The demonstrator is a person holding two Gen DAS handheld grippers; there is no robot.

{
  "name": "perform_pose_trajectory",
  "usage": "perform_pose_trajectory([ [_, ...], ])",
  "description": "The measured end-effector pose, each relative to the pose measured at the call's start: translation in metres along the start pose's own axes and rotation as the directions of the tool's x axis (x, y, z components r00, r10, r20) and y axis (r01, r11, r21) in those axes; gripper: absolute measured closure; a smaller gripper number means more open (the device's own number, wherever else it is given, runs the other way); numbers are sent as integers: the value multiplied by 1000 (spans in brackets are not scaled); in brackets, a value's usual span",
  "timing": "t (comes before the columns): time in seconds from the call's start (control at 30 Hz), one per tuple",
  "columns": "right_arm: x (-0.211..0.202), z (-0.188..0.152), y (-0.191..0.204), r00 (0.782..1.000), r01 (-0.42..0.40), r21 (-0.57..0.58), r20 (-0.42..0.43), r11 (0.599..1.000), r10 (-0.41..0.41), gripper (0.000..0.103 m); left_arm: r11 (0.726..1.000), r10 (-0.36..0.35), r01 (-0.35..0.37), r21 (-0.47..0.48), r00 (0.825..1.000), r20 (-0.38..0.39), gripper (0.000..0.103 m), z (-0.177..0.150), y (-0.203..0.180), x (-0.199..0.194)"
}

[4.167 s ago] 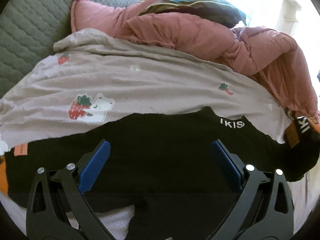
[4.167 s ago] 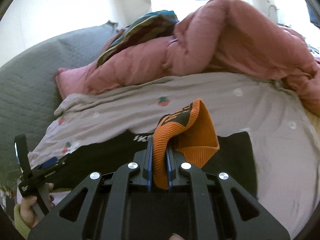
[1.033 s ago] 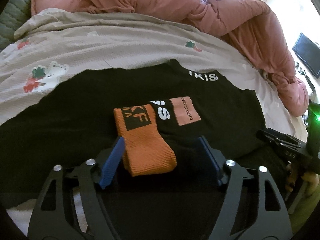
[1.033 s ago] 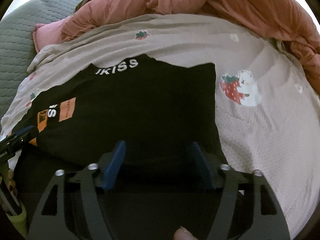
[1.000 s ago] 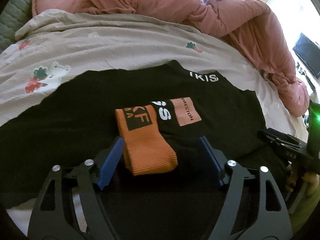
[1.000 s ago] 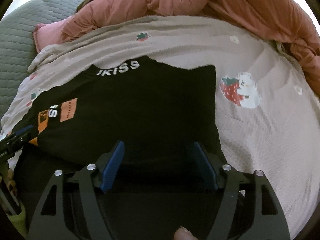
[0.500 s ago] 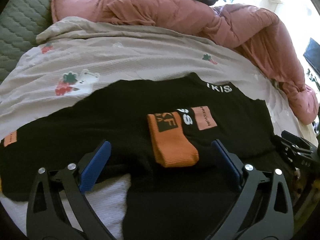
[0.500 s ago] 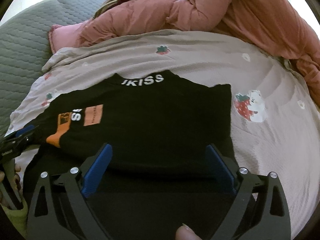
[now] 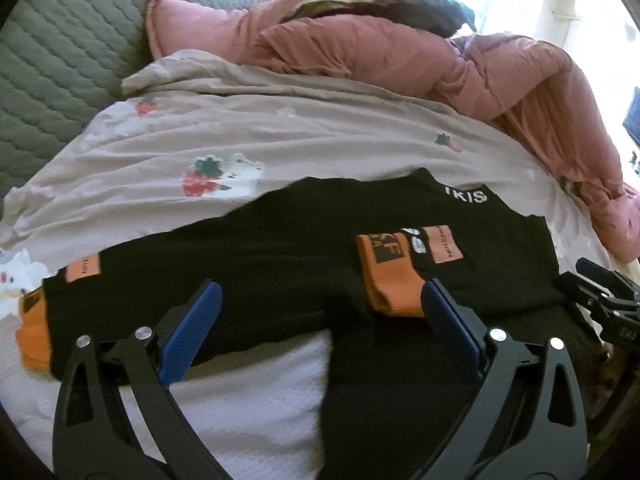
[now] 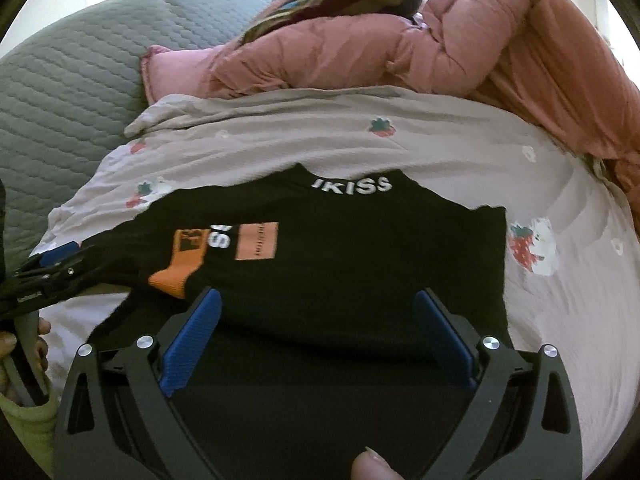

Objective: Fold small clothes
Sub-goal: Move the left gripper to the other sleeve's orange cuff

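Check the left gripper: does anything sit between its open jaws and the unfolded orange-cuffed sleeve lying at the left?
Nothing visible does. The left gripper is open and empty above the black sweatshirt; only flat black cloth and bare bedsheet lie toward the unfolded sleeve cuff. The folded cuff lies on the other side.

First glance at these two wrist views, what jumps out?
The black top spread on the strawberry-print sheet, its right sleeve already folded across so the orange cuff lies on the chest. Behind it, a pink duvet is heaped up. Both the left gripper and right gripper are open and empty.
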State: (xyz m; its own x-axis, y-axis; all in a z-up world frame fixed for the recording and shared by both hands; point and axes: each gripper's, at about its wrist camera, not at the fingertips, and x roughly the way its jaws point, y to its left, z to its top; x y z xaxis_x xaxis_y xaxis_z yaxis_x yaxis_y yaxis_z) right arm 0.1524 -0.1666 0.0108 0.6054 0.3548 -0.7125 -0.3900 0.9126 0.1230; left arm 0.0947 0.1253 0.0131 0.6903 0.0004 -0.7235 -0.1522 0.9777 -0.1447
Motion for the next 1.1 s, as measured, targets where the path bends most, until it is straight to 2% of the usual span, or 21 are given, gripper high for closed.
perform_pose_trajectory([
  [0.53,-11,15,63,996,-73,-112,38,991,78,5,992,103,-98,-85,993,59,10,-7,52,-40],
  [0.77,-8,20,89,994,-100,-148,39,984,106,5,979,174,-163,-122,981,88,10,-11,74,-55],
  [1.1,-2,29,122,989,-133,-197,40,971,143,5,946,269,-254,-202,962,49,10,-21,119,-59],
])
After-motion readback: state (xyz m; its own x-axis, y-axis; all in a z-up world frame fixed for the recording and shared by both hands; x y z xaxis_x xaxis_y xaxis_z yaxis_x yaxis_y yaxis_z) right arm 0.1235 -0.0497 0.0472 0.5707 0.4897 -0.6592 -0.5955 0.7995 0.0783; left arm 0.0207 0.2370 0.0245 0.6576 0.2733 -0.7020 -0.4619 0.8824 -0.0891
